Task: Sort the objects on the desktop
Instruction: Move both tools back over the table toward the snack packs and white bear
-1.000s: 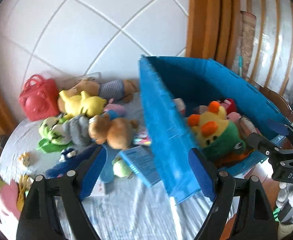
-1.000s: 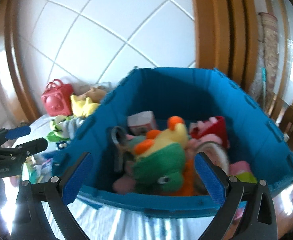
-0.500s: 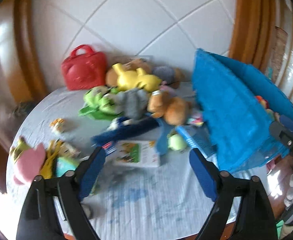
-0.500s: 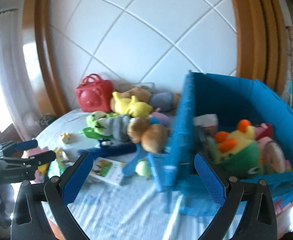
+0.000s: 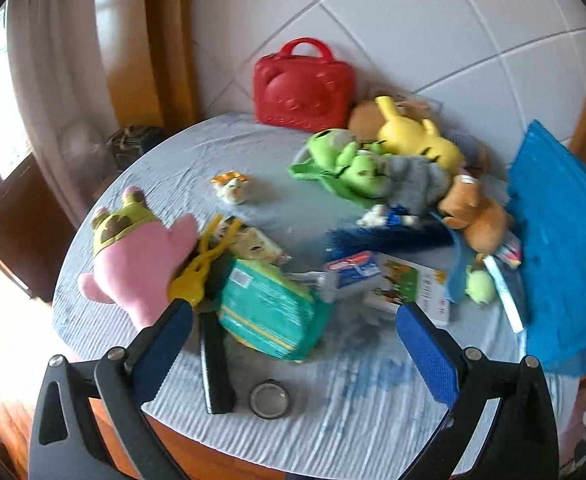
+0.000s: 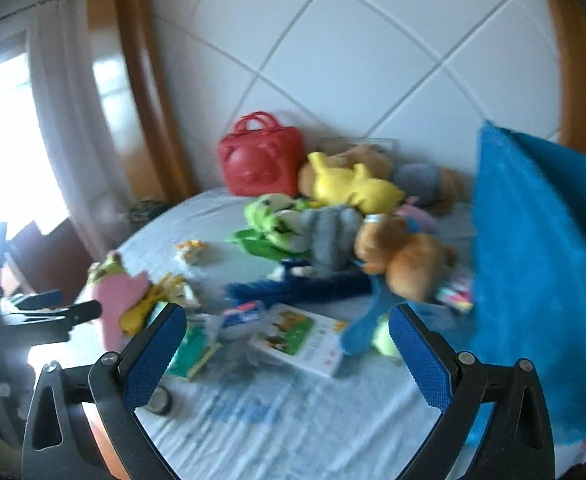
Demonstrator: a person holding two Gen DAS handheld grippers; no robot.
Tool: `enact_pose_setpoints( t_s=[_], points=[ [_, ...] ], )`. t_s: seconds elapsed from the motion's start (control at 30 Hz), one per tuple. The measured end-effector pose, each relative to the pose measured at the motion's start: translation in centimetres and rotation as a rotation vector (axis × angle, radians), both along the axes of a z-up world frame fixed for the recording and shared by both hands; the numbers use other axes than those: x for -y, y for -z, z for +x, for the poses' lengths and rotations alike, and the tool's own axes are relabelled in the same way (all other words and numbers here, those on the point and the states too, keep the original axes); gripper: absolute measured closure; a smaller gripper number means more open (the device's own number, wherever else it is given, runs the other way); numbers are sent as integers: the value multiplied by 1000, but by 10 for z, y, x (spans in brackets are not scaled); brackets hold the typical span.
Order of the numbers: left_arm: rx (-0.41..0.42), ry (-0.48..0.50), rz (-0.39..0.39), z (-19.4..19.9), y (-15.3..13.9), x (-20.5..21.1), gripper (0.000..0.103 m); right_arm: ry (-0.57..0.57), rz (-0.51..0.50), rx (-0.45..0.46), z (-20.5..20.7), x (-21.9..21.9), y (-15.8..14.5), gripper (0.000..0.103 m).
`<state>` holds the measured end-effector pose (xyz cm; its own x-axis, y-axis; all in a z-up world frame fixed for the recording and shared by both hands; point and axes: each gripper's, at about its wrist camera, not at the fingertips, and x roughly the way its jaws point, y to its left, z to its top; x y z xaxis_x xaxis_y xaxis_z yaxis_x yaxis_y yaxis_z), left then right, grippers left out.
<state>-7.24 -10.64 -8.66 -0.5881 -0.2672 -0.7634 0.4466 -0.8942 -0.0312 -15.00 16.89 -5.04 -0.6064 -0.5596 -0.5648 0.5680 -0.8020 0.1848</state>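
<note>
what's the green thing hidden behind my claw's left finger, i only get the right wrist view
observer: a teal soft pack, lying flat; the left wrist view shows all of it.
operator: anything next to it i'm missing
observer: a long black strip lies along its left side, its far end by a yellow clip.
operator: is the left claw free to take it
observer: yes, the left claw is open, with nothing between its fingers.
</note>
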Motion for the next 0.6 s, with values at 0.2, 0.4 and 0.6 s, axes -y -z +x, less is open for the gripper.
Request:
enact_pose_setpoints(
  t_s=[0.2,0.4,0.6],
  points=[
    [36,-48,4,-23,15,17,0,-72,-26,78,-42,24,23,0],
    [69,-31,38,-49,34,34,0,-54,39,144,-76,41,50,0],
    [81,66,31,-85,41,56,0,3,54,222,-99,45,69,0]
  ],
)
